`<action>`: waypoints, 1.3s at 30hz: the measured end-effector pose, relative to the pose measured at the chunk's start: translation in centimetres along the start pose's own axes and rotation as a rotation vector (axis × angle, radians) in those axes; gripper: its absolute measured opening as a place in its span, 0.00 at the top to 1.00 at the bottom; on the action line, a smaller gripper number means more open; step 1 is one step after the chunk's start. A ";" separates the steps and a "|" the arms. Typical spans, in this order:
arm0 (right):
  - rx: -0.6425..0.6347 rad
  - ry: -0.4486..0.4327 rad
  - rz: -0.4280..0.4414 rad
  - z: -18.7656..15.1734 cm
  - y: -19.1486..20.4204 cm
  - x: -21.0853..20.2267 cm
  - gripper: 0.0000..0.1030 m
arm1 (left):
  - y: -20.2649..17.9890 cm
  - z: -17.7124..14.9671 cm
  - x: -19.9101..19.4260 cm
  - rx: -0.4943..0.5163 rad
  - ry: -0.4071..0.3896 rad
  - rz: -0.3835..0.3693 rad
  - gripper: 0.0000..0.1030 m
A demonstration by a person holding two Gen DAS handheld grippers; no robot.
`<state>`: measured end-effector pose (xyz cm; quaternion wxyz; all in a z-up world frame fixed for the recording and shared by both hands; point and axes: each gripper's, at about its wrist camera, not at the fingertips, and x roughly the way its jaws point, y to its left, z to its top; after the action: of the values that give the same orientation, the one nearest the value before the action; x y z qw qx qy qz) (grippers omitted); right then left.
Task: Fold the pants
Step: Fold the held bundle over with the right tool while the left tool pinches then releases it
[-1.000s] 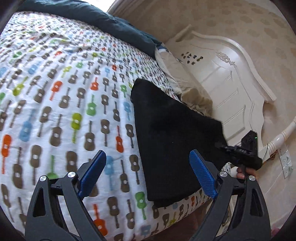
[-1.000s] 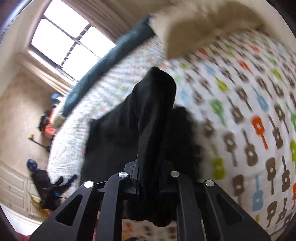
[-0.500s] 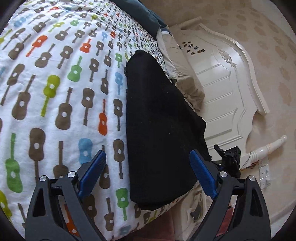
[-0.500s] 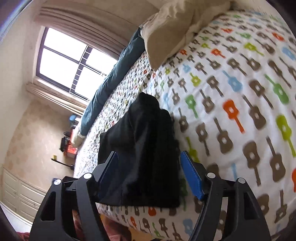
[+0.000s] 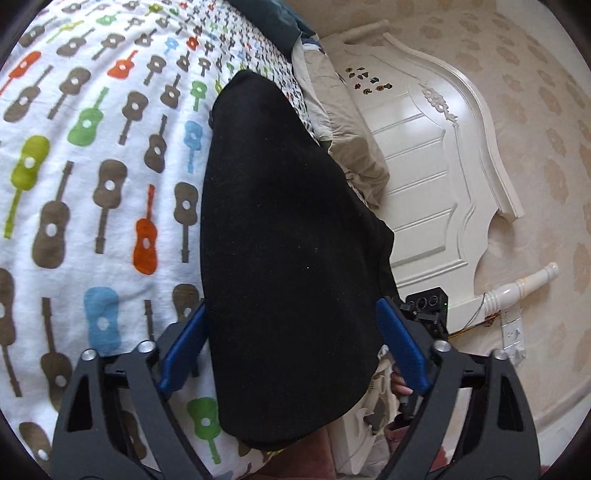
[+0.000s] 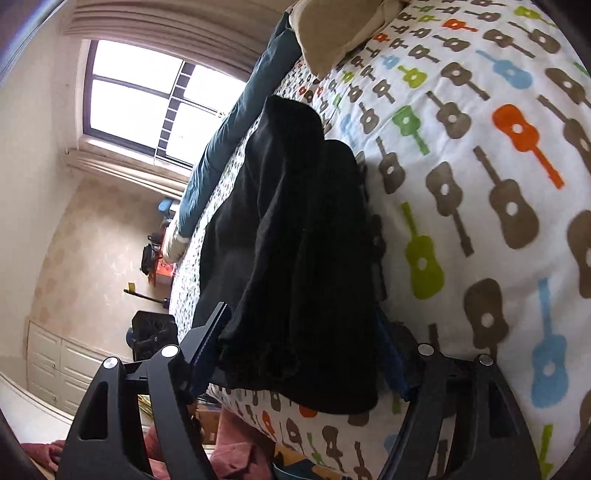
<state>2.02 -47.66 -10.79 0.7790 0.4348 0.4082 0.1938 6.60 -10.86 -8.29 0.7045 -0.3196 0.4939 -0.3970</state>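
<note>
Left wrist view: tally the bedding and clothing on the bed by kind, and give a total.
Black pants: 1
Guitar-print sheet: 1
Beige pillow: 1
Dark teal blanket: 1
Total: 4

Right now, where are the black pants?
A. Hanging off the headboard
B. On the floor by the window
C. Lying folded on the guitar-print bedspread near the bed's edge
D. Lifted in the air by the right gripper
C: the pants lie flat on the bedspread, with the left gripper and right gripper open around them, not clamped.
</note>
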 end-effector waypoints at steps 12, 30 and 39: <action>-0.065 -0.041 -0.042 -0.7 2.8 1.5 0.63 | 1.1 0.0 -0.2 -0.055 0.006 0.019 0.70; -0.203 0.163 0.106 -3.2 10.9 14.1 0.63 | 7.1 -2.6 -15.5 -0.145 -0.233 0.107 0.70; -0.128 0.197 0.135 -4.0 8.1 16.1 0.63 | 9.3 -3.1 -15.1 -0.116 -0.237 0.063 0.63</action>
<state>8.77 -30.58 -12.66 0.7464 0.3896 0.4393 0.3132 2.94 6.67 -10.38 0.7505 -0.3886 0.4392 -0.3049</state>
